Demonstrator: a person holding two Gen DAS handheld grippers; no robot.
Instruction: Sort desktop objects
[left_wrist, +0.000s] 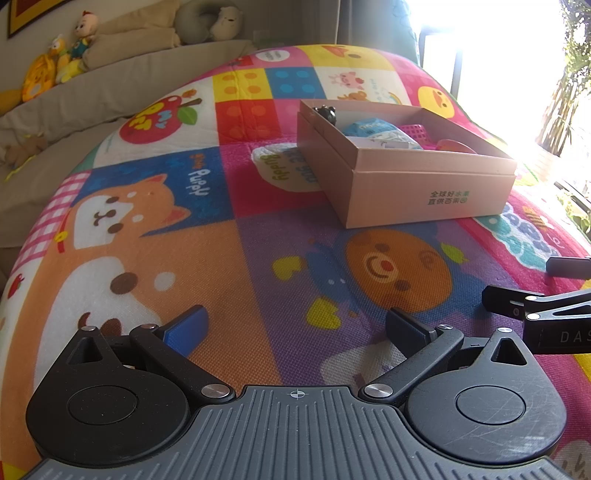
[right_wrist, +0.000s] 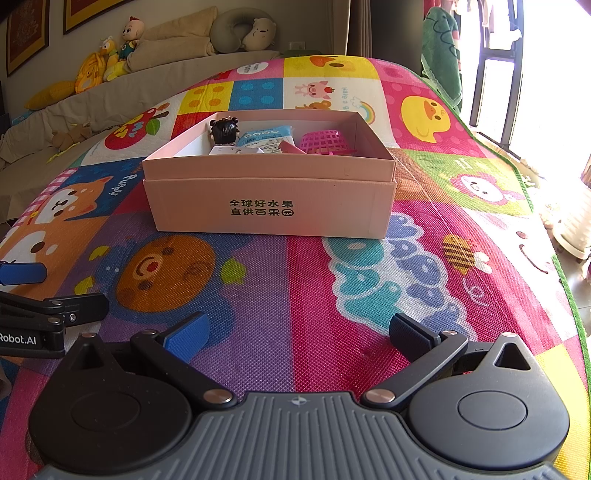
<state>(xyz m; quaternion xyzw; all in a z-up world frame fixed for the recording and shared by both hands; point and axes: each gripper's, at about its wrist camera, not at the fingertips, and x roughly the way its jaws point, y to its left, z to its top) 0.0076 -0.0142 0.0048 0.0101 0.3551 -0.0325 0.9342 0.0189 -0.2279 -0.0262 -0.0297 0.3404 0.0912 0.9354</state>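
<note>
The room was a sunny living room with a long beige sofa (right_wrist: 110, 96) full of soft toys, and a big bright cartoon play mat (right_wrist: 295, 280) covered the floor. On the mat stood a pale pink cardboard box (right_wrist: 269, 206) with no lid on it. It looked light and a bit bendy, so it was best left where it stood.

Inside the box lay the small things. A blue and white soft packet (right_wrist: 264, 138) looked squashy and easy to pinch in the middle. A pink plastic mesh basket (right_wrist: 325, 142) looked light and stiff, best held by its rim. A tiny doll with black hair (right_wrist: 224, 132) looked hard and smooth, best held by its round head.

The left gripper (left_wrist: 295, 325) and the right gripper (right_wrist: 297, 330) sat low over the mat, side by side, near the box. Both pointed at it. Both had their fingers spread wide with nothing between them.
</note>
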